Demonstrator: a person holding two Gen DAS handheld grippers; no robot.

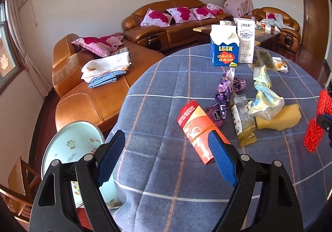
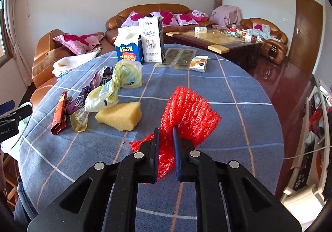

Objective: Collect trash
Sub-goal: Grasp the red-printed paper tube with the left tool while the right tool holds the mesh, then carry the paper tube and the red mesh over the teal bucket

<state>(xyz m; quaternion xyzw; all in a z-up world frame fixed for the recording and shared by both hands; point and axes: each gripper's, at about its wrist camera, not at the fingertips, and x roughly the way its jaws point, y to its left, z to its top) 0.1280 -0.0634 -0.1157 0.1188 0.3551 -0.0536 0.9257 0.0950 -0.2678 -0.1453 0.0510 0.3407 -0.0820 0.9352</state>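
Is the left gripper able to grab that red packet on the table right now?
Probably yes. The left gripper is open, and the red packet lies flat just ahead of it, by its right finger. Nothing sits between them. The purple wrapper only crowds the far end.

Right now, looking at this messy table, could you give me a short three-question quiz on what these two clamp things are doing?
1. True or false: the right gripper is shut on the red foam net.
2. Which item lies nearest the open left gripper: (a) the yellow sponge, (b) the red packet, (c) the blue Look carton?
3. Fill in: the two cartons stand ____ on the blue checked tablecloth.

Key: 1 true; 2 b; 3 upright.
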